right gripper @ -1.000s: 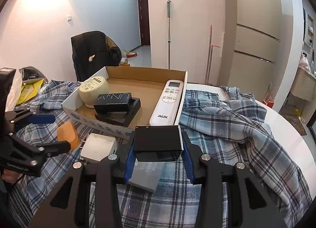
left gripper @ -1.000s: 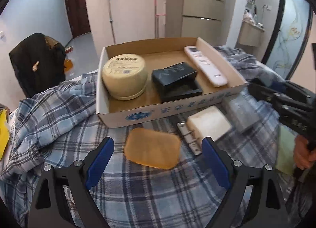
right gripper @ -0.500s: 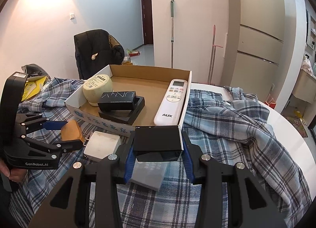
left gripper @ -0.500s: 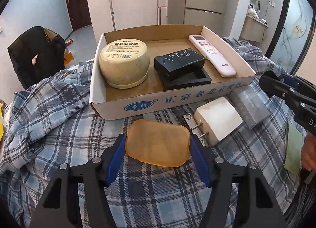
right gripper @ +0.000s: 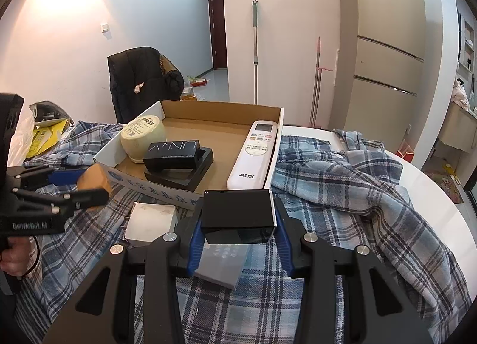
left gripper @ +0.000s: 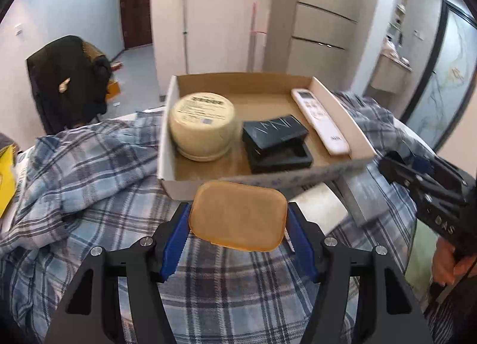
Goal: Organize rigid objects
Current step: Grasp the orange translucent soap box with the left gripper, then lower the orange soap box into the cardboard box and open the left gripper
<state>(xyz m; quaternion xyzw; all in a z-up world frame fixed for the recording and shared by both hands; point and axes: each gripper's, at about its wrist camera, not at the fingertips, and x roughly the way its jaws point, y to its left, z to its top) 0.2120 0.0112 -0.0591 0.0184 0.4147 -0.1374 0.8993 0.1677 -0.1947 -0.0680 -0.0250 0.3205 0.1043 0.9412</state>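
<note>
Left gripper (left gripper: pixel 238 226) clenched on amber pad (left gripper: pixel 238 215), right gripper (right gripper: pixel 238 235) clenched on black box (right gripper: pixel 238 209). Step: carrying. Next, judged: place both into cardboard box (left gripper: pixel 167 132).

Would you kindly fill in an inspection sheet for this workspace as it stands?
Surface: white table under a plaid cloth.
Job's things: cardboard box holds round tub, black case, remote.
Clutter: white block, grey box on the cloth.
Grippers: left gripper shut on amber pad; right gripper shut on black box.
Cables: nothing seen.
Surroundings: jacket-draped chair, mop.
</note>
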